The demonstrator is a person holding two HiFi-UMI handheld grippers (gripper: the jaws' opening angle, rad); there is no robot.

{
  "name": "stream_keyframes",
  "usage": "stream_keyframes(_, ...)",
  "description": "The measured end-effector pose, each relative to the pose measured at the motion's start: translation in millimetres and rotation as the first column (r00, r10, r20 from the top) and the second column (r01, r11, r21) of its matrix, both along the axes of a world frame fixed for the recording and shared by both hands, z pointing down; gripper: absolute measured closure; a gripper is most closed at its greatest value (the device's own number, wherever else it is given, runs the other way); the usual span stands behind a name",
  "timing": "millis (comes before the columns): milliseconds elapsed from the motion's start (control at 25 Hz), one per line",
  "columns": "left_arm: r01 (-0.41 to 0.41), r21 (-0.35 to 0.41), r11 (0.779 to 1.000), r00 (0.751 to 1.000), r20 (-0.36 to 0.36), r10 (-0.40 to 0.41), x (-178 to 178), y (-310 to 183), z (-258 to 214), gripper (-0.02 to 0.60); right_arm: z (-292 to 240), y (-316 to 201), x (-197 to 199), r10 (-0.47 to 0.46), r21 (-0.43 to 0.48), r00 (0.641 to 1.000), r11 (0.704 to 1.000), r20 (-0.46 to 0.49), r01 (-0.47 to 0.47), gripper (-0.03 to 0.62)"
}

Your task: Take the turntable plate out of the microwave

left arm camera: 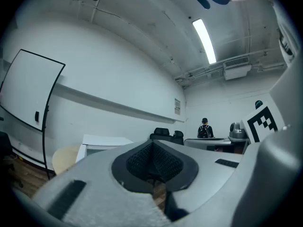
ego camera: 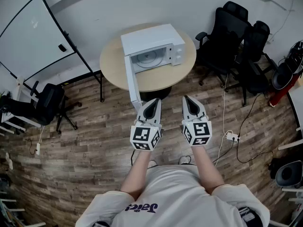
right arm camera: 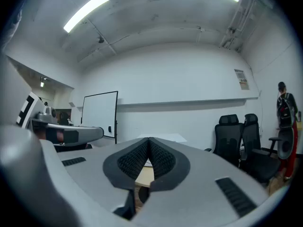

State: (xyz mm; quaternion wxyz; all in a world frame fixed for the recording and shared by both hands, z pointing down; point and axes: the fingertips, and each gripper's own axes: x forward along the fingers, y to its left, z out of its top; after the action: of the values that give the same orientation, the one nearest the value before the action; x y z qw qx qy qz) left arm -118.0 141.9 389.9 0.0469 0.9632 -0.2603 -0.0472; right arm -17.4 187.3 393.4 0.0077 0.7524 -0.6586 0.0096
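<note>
A white microwave stands on a round wooden table, its door swung open toward me. Inside lies the round glass turntable plate. My left gripper and right gripper are held side by side over the floor, short of the table, both shut with nothing between the jaws. In the left gripper view the microwave shows low at the left, beyond the shut left gripper. The right gripper view has the shut right gripper in front of the table.
Black office chairs stand to the right of the table. A whiteboard on a stand is at the left, with another chair below it. Cables and a power strip lie on the wooden floor at the right.
</note>
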Motion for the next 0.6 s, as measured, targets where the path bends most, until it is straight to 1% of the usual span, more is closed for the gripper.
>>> stream_keyframes(80,0.009,-0.017,1.000,0.999,-0.035,-0.010,10.8,4.5,-3.3,0.566,-3.3,5.7,10.3,-0.038,0.040,0.999,0.999,0.027,0.037,0.577)
stream_keyframes(160,0.018,-0.029,0.999,0.998,-0.051,-0.020,22.3,9.7,-4.0,0.566,-5.3,11.4,19.4,-0.075,0.066,0.997,0.995,0.034,0.073,0.577)
stream_keyframes(320,0.049,-0.036,0.998,0.998,-0.023,-0.050,51.3,27.3,6.1,0.566,-0.3,26.9,45.9,-0.105,0.069,0.994,0.992,0.035,0.102,0.577)
stream_keyframes(480,0.119,-0.041,0.992,0.993,0.000,-0.119,79.0,42.7,18.9,0.566,10.1,42.0,77.5,-0.122,0.054,0.991,0.991,0.057,0.119,0.576)
stream_keyframes(600,0.162,-0.042,0.986,0.987,0.018,-0.162,88.9,57.2,27.2,0.566,20.0,51.6,90.7,-0.137,0.032,0.988,0.990,0.067,0.135,0.576)
